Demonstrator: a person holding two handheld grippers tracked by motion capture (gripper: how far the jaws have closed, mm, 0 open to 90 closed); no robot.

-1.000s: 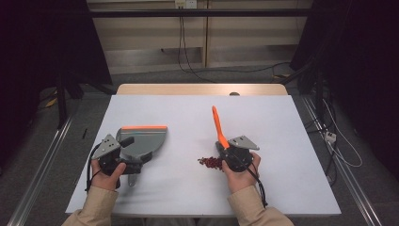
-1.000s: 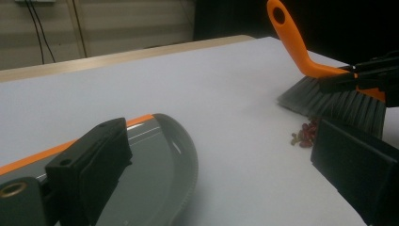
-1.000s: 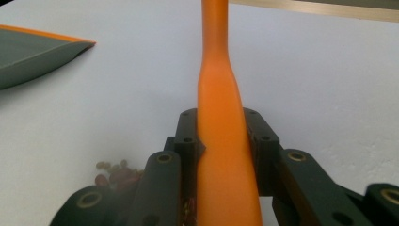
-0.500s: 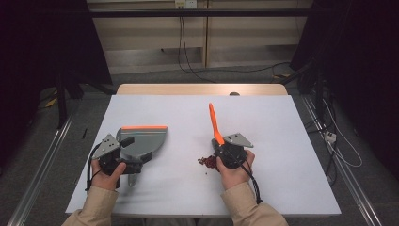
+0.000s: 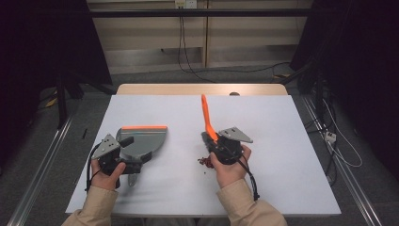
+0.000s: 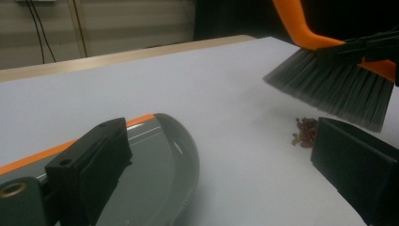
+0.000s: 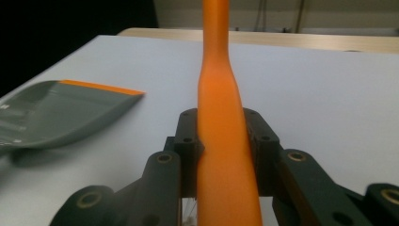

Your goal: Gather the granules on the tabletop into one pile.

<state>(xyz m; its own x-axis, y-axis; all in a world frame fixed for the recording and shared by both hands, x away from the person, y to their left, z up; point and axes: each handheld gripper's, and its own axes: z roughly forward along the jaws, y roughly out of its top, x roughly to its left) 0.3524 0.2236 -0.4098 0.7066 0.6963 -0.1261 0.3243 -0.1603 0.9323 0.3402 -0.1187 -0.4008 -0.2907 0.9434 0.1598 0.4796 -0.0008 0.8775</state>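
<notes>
My right gripper (image 5: pixel 212 141) clamps the orange brush (image 5: pixel 205 117); high view: left gripper (image 5: pixel 134 157) holds the grey dustpan (image 5: pixel 143 141), red crumbs (image 5: pixel 205 162) beside the brush. Left gripper view: dustpan (image 6: pixel 155 160) pan bare, bristles above the crumbs (image 6: pixel 306 133). Right gripper view: jaws tight on the brush (image 7: pixel 221 117) handle.

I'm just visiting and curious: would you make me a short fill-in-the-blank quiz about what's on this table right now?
1. The right tool is clamped on the brush by its ____ handle.
2. The left tool holds a grey ____ with an orange front edge.
3. The small pile of dark red bits lies on the white table just below the brush's grey ____.

Missing words: orange; dustpan; bristles
</notes>
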